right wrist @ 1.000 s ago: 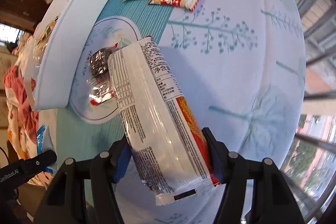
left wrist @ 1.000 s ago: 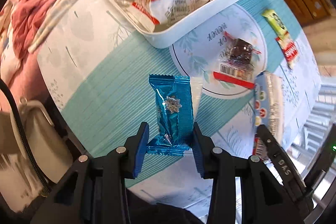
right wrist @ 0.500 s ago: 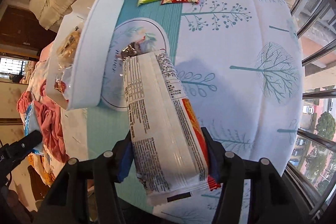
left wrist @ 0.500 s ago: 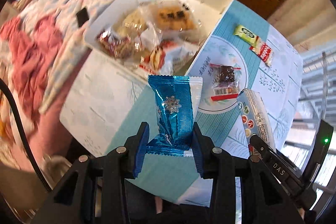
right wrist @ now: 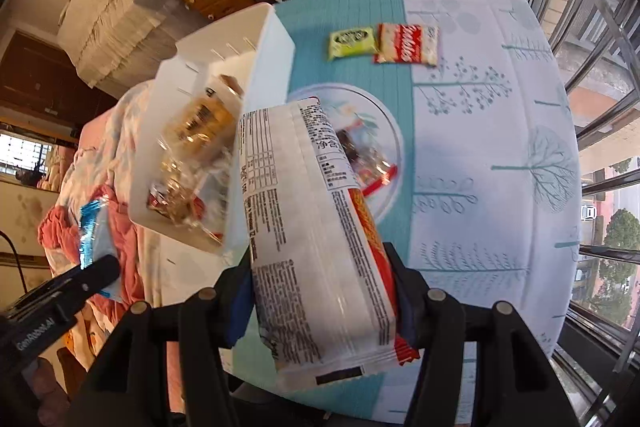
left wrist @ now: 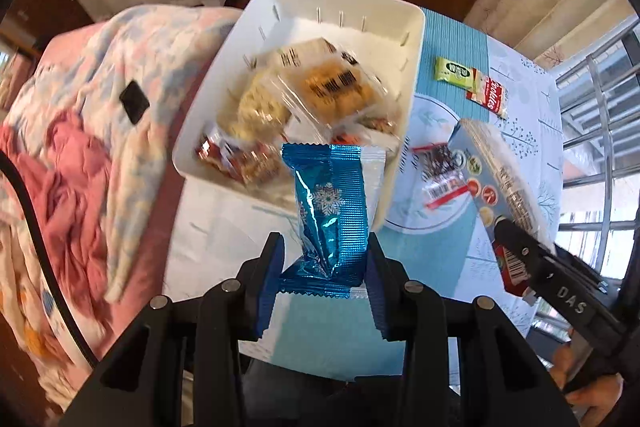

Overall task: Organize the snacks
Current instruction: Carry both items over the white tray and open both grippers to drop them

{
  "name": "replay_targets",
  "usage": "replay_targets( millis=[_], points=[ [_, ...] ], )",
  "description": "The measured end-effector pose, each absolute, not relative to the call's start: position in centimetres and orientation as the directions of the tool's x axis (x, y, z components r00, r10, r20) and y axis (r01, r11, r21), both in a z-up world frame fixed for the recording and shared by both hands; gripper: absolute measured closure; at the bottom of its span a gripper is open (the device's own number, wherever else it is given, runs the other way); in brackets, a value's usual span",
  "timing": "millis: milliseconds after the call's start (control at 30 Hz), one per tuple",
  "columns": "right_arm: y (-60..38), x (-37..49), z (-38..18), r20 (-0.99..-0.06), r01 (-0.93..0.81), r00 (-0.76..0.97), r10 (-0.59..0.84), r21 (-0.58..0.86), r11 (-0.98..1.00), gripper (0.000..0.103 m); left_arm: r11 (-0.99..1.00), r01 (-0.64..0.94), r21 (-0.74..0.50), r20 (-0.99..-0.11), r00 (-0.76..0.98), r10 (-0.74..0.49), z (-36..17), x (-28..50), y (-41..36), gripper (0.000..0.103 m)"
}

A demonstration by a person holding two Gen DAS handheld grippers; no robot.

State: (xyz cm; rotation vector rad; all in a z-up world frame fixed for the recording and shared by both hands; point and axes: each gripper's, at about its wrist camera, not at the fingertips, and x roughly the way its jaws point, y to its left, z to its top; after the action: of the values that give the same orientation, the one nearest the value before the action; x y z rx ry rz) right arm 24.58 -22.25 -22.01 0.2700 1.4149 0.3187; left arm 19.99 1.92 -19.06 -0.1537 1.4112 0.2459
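the left gripper [left wrist: 325, 281] pinches a shiny blue snack packet [left wrist: 330, 215] by its lower end, both blue pads pressed against the wrapper, which stands up toward 12 o'clock in the left wrist view. above the packet lies the white bin [left wrist: 414, 67], already holding several clear-wrapped pastries and red-wrapped sweets (the contents are somewhat blurred). the bin sits at the table's edge, on a teal and white tablecloth [left wrist: 452, 39] printed with trees.

the right gripper [right wrist: 320, 297] clamps a long white biscuit pack [right wrist: 304, 227] with a red-orange side, its pads tight on both flanks; the pack points toward 11 o'clock in the right wrist view. in the left wrist view this pack shows at about 3 o'clock.

still on the cloth: a dark snack in clear wrap with a red strip [left wrist: 440, 175], lying inside the printed circle just right of the bin, and at 1 o'clock a small green packet [left wrist: 454, 69] touching a red and white packet [left wrist: 490, 97].
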Motion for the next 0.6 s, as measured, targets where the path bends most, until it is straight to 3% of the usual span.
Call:
replay_targets(
  millis=[600],
  points=[
    [-9.0,29.3,-19.4,-0.890,-0.001,0.264,0.373,0.386,0.922,0.045,1.000,-0.007,-0.020,-0.981,0.194,-0.018,-20.7,27.2,12.6,0.065]
  ],
)
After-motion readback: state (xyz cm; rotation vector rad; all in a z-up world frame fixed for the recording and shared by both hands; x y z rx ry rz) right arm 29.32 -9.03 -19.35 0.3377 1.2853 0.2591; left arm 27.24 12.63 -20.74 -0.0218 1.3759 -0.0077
